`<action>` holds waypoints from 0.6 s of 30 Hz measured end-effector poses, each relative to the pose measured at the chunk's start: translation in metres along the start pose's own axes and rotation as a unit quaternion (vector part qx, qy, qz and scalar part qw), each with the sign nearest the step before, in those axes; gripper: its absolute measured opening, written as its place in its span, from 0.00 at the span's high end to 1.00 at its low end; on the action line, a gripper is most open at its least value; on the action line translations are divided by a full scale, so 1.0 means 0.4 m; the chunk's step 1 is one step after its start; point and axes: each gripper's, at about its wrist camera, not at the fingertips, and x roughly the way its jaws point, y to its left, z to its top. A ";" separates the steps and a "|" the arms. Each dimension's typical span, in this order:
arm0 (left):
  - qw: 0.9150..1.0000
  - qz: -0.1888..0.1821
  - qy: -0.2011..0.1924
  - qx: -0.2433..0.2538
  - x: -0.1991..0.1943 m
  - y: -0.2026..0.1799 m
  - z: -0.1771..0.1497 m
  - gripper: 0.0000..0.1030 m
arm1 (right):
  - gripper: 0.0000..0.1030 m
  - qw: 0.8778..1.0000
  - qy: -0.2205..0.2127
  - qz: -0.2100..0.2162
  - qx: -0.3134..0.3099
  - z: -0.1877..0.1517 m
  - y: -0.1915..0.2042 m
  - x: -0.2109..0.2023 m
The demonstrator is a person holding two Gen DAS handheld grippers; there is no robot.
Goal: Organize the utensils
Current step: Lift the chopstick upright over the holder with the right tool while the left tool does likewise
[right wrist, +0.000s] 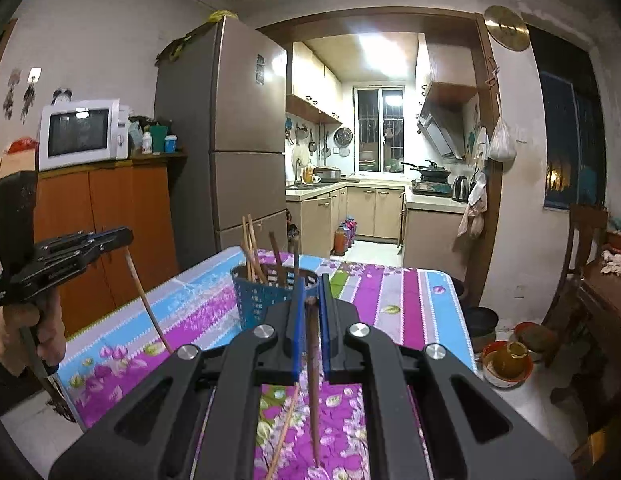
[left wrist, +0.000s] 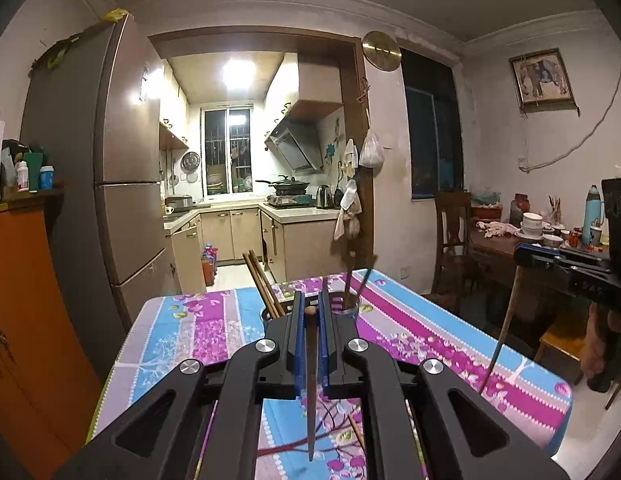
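Observation:
My left gripper is shut on a dark chopstick that hangs down, point towards the floral table. My right gripper is shut on a brown chopstick, also hanging down. Both grippers hover above the table, just short of a blue perforated utensil holder with several chopsticks standing in it. In the left wrist view the holder is mostly hidden behind the fingers. Each view shows the other gripper off to the side: the right gripper, the left gripper. A loose chopstick lies on the cloth.
A tall fridge and an orange cabinet with a microwave stand to the left. A wooden chair and a cluttered side table are on the right. Bowls sit on the floor by the table's right edge.

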 end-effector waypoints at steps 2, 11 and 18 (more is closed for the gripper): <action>1.000 0.003 -0.001 -0.004 0.005 0.011 0.032 0.93 | 0.95 1.000 -0.007 0.002 0.002 0.030 -0.007 0.014; 0.999 0.013 -0.019 -0.022 0.045 0.063 0.236 0.93 | 0.95 0.999 -0.039 0.003 0.001 0.236 -0.031 0.072; 0.999 0.028 -0.038 -0.019 0.111 0.088 0.385 0.93 | 0.95 0.999 -0.044 -0.002 0.000 0.388 -0.050 0.158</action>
